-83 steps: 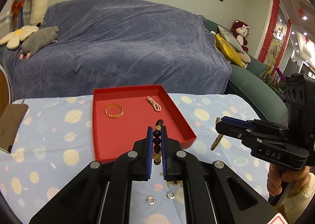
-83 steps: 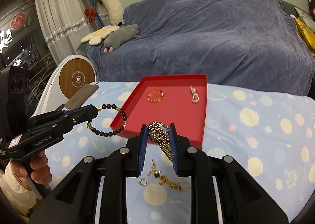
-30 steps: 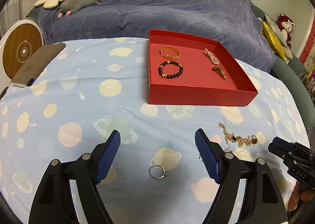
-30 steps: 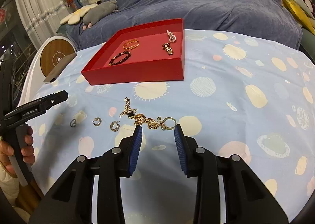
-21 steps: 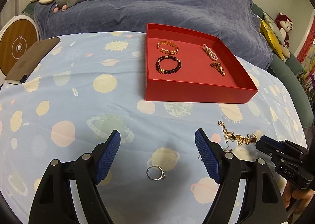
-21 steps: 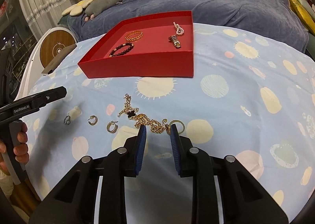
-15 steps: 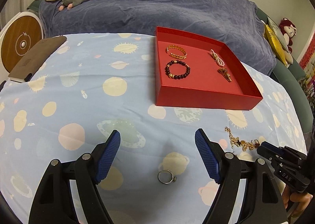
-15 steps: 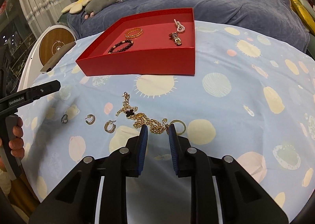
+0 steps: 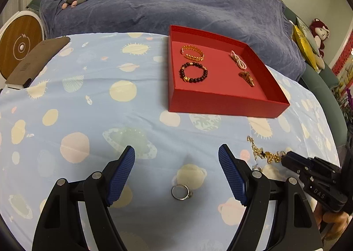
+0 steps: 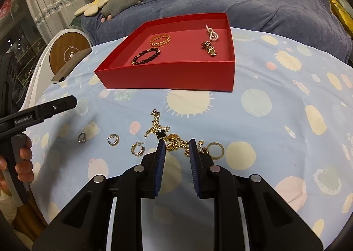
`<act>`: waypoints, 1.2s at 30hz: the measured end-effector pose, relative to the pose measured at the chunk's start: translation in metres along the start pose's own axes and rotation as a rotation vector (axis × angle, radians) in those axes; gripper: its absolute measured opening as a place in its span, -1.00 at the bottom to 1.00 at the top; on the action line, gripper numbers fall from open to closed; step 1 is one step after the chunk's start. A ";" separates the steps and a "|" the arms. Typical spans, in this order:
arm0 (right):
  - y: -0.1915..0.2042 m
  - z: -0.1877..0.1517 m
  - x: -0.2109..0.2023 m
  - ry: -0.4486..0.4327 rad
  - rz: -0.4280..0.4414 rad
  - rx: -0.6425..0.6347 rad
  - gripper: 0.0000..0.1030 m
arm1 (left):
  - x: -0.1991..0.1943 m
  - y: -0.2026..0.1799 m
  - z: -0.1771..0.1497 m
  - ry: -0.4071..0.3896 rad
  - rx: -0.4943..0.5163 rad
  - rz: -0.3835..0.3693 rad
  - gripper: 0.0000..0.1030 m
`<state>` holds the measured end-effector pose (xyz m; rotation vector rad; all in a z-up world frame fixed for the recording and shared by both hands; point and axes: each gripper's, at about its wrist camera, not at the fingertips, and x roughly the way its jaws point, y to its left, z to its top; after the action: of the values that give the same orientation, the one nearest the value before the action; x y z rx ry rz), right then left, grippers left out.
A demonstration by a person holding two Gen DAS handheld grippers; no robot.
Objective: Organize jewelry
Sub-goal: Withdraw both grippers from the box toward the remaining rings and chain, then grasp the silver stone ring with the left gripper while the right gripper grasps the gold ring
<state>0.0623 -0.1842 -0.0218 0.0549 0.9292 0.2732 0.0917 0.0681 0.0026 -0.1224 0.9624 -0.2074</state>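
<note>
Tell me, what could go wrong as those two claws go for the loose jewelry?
The gold chain lies tangled against a gold ring, so the right claw may drag both. The silver ring lies flat on soft cloth, so the wide-open left claw might pinch fabric or miss it.

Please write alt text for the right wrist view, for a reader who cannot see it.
The right claw, open, sits low over a gold chain necklace on a planet-print tablecloth. Nearby lie two hoop earrings, two rings and a red tray holding four pieces.
</note>
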 end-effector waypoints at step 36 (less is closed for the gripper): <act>-0.012 0.006 -0.011 -0.038 -0.027 0.043 -0.97 | 0.018 -0.027 -0.044 0.037 0.199 0.012 -0.59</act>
<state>0.0637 -0.1982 -0.0117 0.0864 0.8978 0.2261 0.0616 0.0372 -0.0316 0.0703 0.9739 -0.2941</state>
